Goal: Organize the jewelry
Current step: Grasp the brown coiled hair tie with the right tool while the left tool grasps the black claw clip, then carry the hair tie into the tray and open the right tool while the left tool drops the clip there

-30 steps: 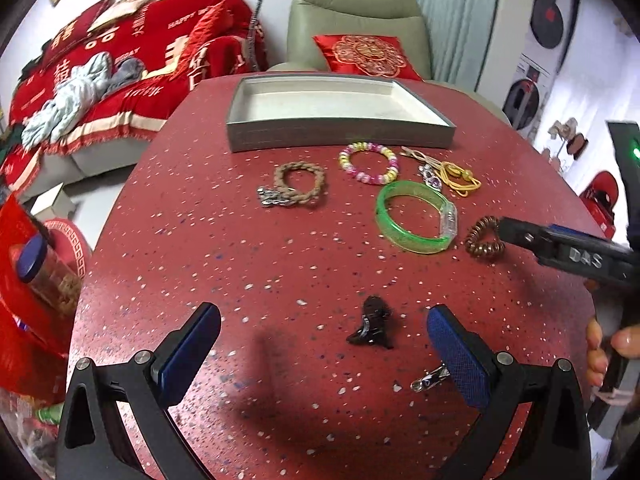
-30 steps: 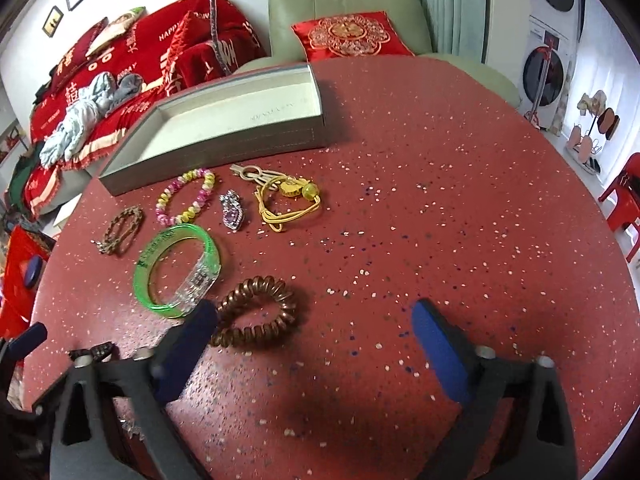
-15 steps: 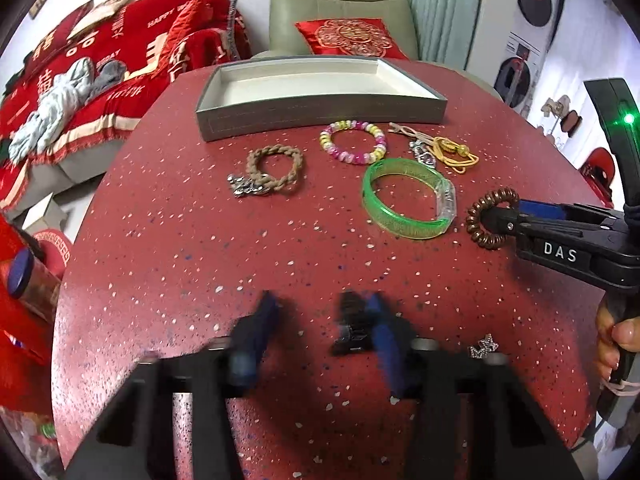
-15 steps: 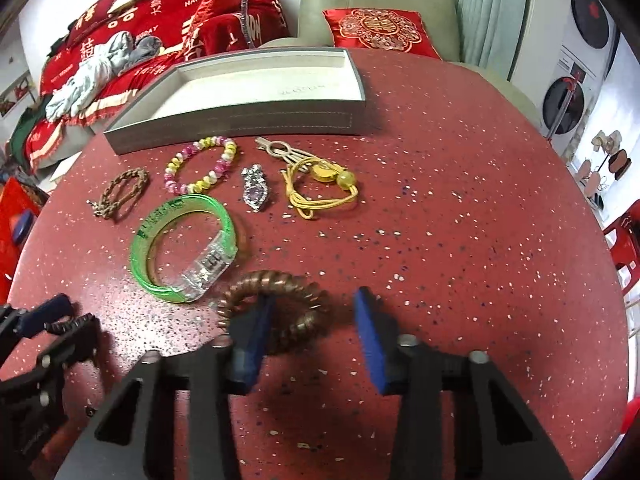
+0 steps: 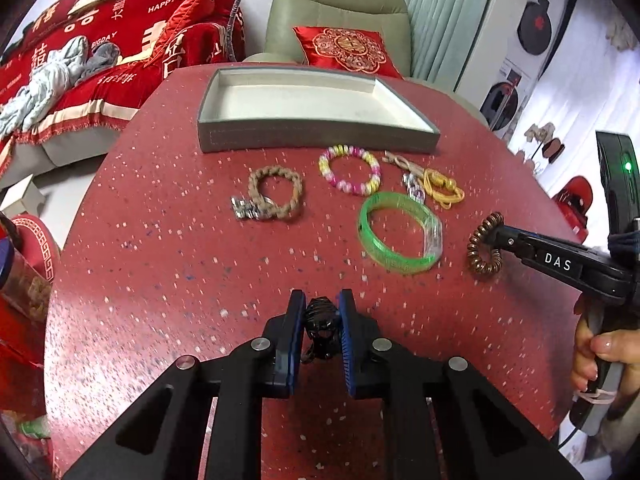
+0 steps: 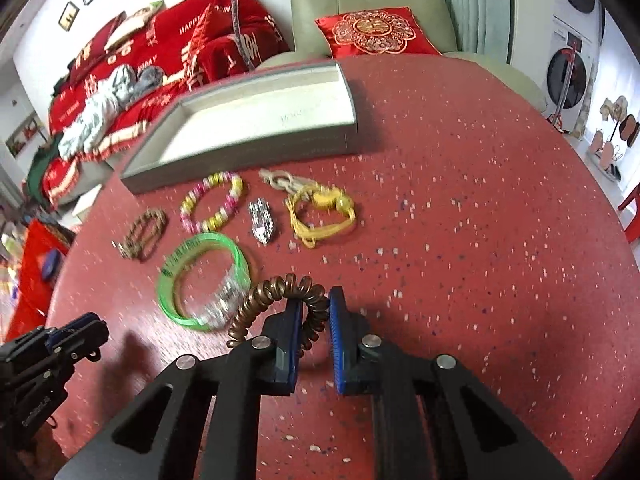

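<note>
My left gripper (image 5: 320,312) is shut on a small black hair claw (image 5: 322,322) just above the red table. My right gripper (image 6: 314,310) is shut on a brown spiral hair tie (image 6: 280,292), which also shows in the left wrist view (image 5: 484,244). Loose on the table lie a green bangle (image 5: 400,232), a pink and yellow bead bracelet (image 5: 350,169), a braided brown bracelet (image 5: 274,192), a yellow cord piece (image 5: 442,188) and a small silver clip (image 6: 262,220). A grey tray (image 5: 316,136) with a white inside stands empty at the far side.
The round red speckled table (image 6: 480,240) drops off on all sides. A green armchair with a red cushion (image 5: 344,48) stands behind the tray. A sofa with a red blanket (image 5: 100,60) is at the far left.
Both grippers went from wide open to shut. The left closed on the black hair claw, the right moved forward and closed on the brown spiral hair tie.
</note>
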